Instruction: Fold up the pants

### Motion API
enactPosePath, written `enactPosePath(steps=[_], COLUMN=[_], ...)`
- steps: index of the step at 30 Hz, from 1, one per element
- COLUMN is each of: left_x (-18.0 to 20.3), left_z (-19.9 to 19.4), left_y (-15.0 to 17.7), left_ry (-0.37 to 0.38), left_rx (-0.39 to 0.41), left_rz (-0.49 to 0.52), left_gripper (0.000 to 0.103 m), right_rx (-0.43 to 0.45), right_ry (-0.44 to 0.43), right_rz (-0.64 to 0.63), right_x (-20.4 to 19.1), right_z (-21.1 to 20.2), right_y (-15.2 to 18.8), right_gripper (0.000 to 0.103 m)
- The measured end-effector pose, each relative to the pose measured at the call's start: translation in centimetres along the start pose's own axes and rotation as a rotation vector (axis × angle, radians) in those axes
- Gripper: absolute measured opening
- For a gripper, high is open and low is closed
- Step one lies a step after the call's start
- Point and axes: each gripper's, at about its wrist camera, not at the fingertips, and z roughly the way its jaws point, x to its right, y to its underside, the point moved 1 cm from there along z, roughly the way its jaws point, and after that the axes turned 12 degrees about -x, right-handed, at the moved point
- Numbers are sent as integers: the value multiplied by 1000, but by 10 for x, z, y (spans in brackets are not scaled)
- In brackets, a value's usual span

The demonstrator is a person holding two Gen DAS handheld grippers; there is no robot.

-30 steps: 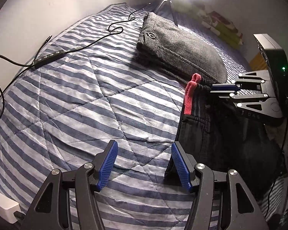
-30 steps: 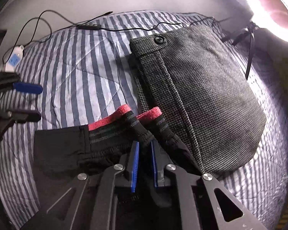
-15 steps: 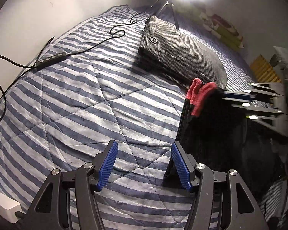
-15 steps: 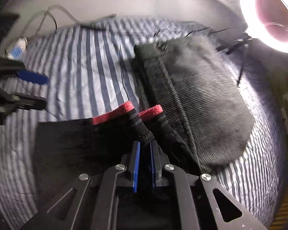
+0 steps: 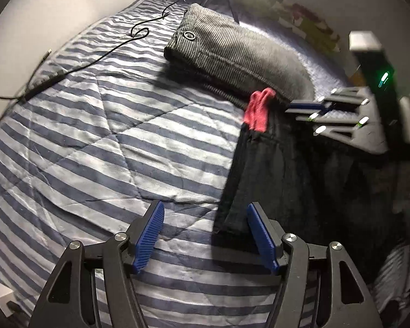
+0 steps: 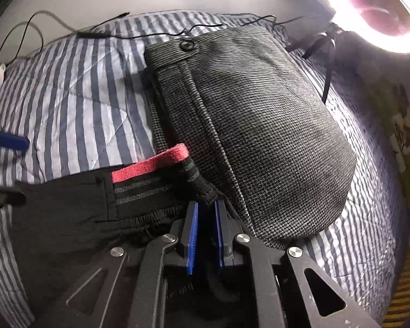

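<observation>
Pinching the soft black pants with a red band (image 6: 101,207) on the striped bed (image 5: 95,142) with right tongs (image 6: 205,229), left tongs (image 5: 205,229) gaping empty, risking cloth slipping or snagging the folded grey pants (image 6: 254,125).

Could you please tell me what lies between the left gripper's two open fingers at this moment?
In the left wrist view, the left gripper spans striped bedspread, with the black pants' folded edge just inside its right finger.

Bedroom — striped quilt (image 5: 101,125) on bed.
</observation>
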Motion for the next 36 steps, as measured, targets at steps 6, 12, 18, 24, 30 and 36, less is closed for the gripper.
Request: enactPosePath(steps=[6, 12, 18, 24, 30, 36], left_x=[30, 103, 131, 195, 254, 225], left_z=[-47, -14, 36, 4, 81, 82], left_y=[-4, -8, -2, -25, -41, -54], left_ry=[13, 39, -273, 66, 37, -24], left_rx=[160, 90, 4, 86, -57, -41], left_rz=[44, 225, 322, 313, 432, 346], left_gripper=[65, 65, 67, 66, 54, 54], right_rx=[116, 199, 86, 101, 145, 31], right_ry=[-108, -89, -49, -105, -238, -232], right_rz=[178, 436, 704, 898, 842, 844], right_x=[33, 72, 78, 86, 92, 113], right_z=[-61, -130, -136, -117, -71, -10], right_y=[29, 149, 306, 384, 324, 314], right_gripper=[21, 22, 24, 24, 24, 16])
